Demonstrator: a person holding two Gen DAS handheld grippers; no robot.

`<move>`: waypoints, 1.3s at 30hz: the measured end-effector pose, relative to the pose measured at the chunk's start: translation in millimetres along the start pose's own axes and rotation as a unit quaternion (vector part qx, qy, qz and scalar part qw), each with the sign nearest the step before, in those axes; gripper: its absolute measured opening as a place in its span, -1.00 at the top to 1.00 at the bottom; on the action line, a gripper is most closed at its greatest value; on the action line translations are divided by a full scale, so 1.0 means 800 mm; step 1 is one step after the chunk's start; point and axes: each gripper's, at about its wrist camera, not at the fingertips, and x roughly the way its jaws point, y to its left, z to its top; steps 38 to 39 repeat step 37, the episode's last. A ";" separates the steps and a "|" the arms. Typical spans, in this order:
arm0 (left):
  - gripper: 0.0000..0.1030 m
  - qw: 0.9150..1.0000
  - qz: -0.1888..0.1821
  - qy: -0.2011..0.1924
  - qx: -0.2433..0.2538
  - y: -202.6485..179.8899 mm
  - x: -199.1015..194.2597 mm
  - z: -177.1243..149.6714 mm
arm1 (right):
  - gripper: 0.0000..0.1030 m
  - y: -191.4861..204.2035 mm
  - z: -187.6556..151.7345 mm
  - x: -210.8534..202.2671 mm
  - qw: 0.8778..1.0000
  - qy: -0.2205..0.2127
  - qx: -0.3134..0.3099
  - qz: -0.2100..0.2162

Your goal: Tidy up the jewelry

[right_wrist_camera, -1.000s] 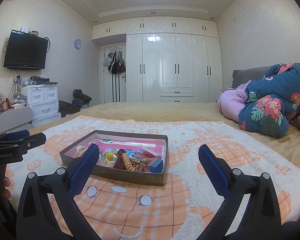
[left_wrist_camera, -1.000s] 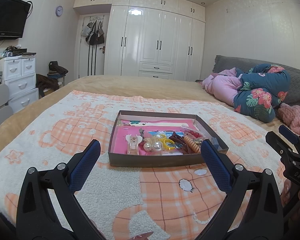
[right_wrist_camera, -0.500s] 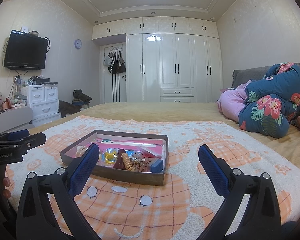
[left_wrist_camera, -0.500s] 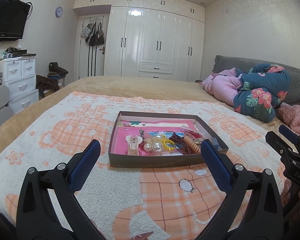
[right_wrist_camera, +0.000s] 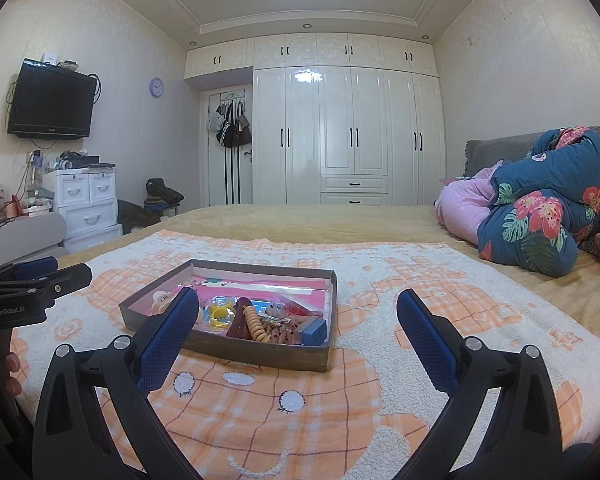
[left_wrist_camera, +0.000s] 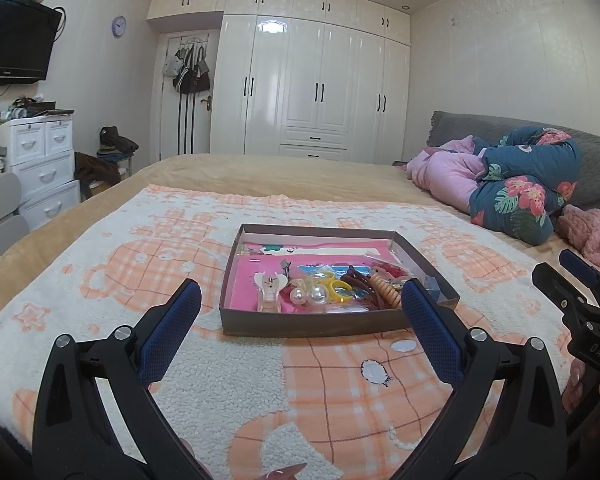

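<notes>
A shallow brown box [left_wrist_camera: 320,326] with a pink lining lies on the bed blanket; it also shows in the right wrist view [right_wrist_camera: 260,354]. It holds several pieces: two pearl beads [left_wrist_camera: 309,294], a yellow ring [left_wrist_camera: 337,284], a white clip [left_wrist_camera: 271,285], a coiled orange hair tie [right_wrist_camera: 257,323] and a small blue box [right_wrist_camera: 314,330]. My left gripper [left_wrist_camera: 300,300] is open and empty, just short of the box's near wall. My right gripper [right_wrist_camera: 298,308] is open and empty, near the box's right corner.
The box rests on an orange and white plaid blanket [left_wrist_camera: 340,392] over a tan bed. A folded floral quilt [right_wrist_camera: 540,208] and pink bedding lie at the right. White drawers [right_wrist_camera: 86,206] stand left of the bed, wardrobes behind.
</notes>
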 end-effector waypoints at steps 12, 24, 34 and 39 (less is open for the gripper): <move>-0.78 1.000 0.004 -0.003 0.001 0.005 0.003 0.003 | -0.88 0.000 -0.001 0.001 1.000 0.000 -0.002 -0.002; -0.78 0.999 0.034 0.000 0.018 0.005 0.011 0.002 | -0.88 -0.008 -0.006 0.004 1.000 0.003 0.002 -0.010; -0.78 0.996 0.071 0.038 -0.035 0.059 0.042 0.009 | -0.88 -0.069 -0.007 0.060 0.993 0.064 0.050 -0.083; -0.78 0.987 0.128 0.073 -0.063 0.125 0.081 0.023 | -0.88 -0.112 -0.007 0.110 0.980 0.126 0.042 -0.149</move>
